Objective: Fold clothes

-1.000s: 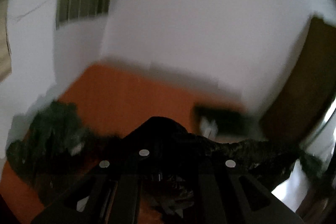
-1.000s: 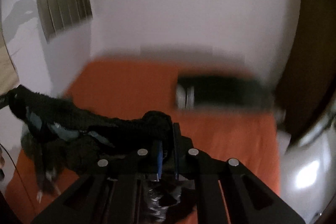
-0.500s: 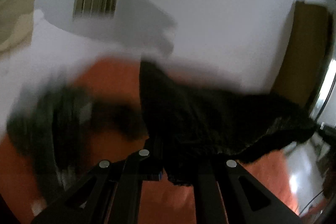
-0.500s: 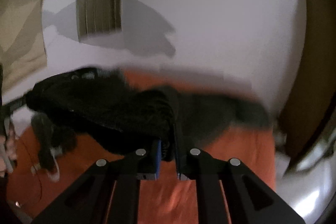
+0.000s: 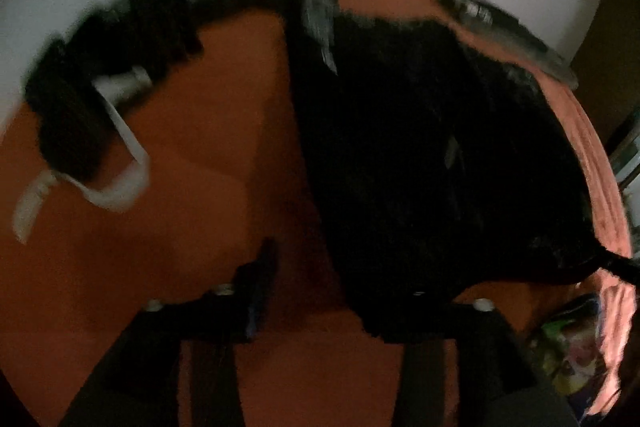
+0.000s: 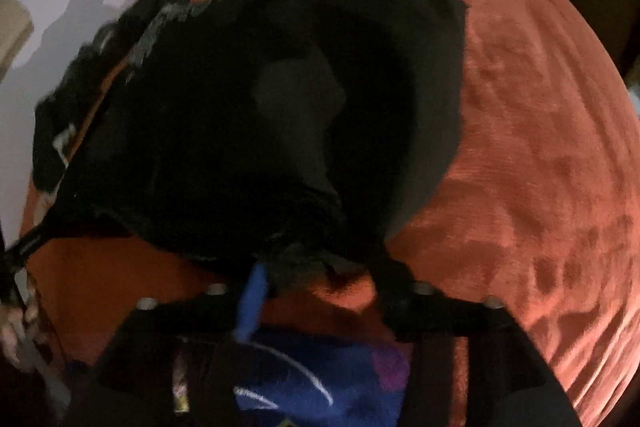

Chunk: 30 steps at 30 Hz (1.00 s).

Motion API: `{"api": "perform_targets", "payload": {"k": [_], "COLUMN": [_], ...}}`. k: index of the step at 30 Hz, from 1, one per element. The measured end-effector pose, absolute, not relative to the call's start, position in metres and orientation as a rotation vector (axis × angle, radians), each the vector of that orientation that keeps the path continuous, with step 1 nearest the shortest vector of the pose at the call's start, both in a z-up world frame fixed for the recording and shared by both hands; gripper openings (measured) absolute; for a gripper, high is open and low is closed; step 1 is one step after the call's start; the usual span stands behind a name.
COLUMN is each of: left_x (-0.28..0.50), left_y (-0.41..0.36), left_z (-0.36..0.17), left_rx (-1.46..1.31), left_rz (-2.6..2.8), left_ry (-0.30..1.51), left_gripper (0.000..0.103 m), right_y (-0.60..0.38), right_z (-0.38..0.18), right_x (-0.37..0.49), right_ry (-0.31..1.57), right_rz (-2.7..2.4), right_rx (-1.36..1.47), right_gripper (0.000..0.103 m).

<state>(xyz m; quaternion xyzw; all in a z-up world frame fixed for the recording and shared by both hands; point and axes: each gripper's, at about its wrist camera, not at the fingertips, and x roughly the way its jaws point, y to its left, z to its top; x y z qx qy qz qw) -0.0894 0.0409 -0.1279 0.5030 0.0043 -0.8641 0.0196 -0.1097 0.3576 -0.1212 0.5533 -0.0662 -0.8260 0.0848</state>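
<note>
Down it comes: half a second ago the black garment (image 5: 420, 147) hung in the air between both grippers with the wall behind it, and now it is spread flat on the orange bedspread (image 5: 192, 155), both cameras tipped down at the bed.

Far left in the left wrist view, a dark bunched piece (image 5: 100, 67) with a white strap (image 5: 128, 147) trailing from it lies near the wall edge of the bed, all blurred. Move right and the left gripper (image 5: 344, 287) shows its jaws wide apart: the left finger stands clear over bare orange, while the right finger is partly hidden under the garment's near edge. Whether it touches the cloth, I cannot tell. Beyond, at the far side of the bed, a grey folded item (image 5: 500, 27) lies by the wall.

Over to the right wrist view: at the left rim a hand (image 6: 16, 323) shows beside a dark strap. The garment fills the middle, a paler patch at its centre. The right gripper (image 6: 324, 283) has its jaws apart too, a blue pad (image 6: 252, 303) on the left finger just at the garment's near hem. Under it sits something blue (image 6: 320, 375). Right of the garment, bare bedspread.
</note>
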Motion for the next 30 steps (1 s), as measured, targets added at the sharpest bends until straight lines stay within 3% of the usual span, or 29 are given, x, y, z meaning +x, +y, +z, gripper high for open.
{"api": "perform_targets", "payload": {"k": [7, 18, 19, 21, 22, 23, 26, 30], "left_x": [-0.06, -0.078, -0.08, -0.083, -0.085, -0.087, -0.079, -0.068], "left_y": [0.06, 0.061, 0.061, 0.061, 0.061, 0.061, 0.055, 0.045], "left_z": [-0.122, -0.137, -0.138, -0.141, -0.143, -0.144, -0.145, -0.147], "left_rx": [1.524, 1.414, 1.404, 1.383, 1.373, 1.363, 1.392, 1.429], "left_rz": [-2.641, -2.594, -2.589, -2.58, -2.575, -2.57, -2.567, -2.554], "left_ry": [-0.297, -0.145, -0.131, -0.104, -0.091, -0.077, 0.066, 0.263], "left_gripper": [0.053, 0.053, 0.053, 0.052, 0.035, 0.007, 0.007, 0.007], "right_y": [0.357, 0.341, 0.338, 0.331, 0.33, 0.329, 0.329, 0.328], "right_z": [-0.129, -0.143, -0.144, -0.146, -0.142, -0.138, -0.123, -0.085], "right_x": [-0.095, -0.095, -0.098, -0.104, -0.104, -0.104, -0.098, -0.076], "right_ry": [-0.262, -0.311, -0.311, -0.292, -0.277, -0.264, -0.231, -0.143], "right_rz": [-2.46, -2.422, -2.423, -2.443, -2.469, -2.496, -2.574, -2.682], "right_rx": [1.699, 1.758, 1.76, 1.755, 1.74, 1.722, 1.662, 1.529], "right_gripper": [0.055, 0.054, 0.053, 0.038, 0.026, 0.013, 0.007, 0.006]}}
